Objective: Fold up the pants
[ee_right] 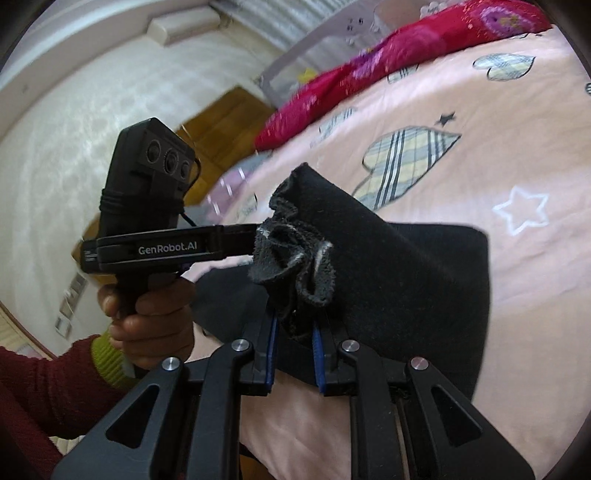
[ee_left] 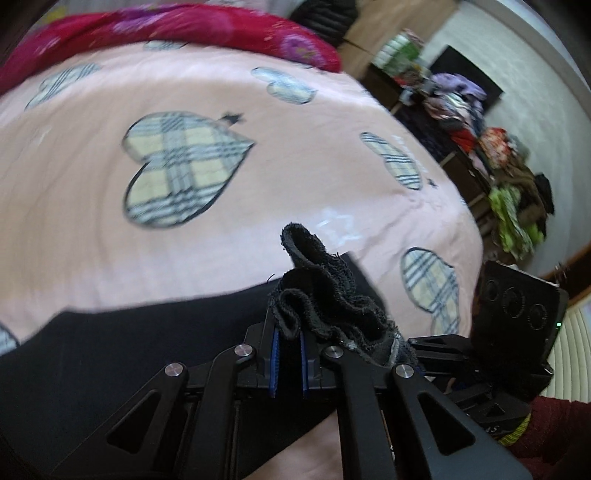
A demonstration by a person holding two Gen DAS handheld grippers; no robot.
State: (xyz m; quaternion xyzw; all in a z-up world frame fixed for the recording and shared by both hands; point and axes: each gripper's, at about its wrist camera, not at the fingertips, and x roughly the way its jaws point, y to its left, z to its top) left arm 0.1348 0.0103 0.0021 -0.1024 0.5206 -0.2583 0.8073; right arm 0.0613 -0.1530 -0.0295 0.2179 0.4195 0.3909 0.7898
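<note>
The black pants lie on a pink bed sheet printed with plaid hearts. My left gripper is shut on a bunched, frayed hem of the pants, held above the bed. My right gripper is shut on another bunched hem, and the black cloth hangs from it over the sheet. The two grippers are close together: the right one shows at the right of the left wrist view, the left one at the left of the right wrist view.
A red flowered quilt lies along the far edge of the bed, also in the right wrist view. A low shelf piled with clothes stands by the wall. A wooden door is beyond the bed.
</note>
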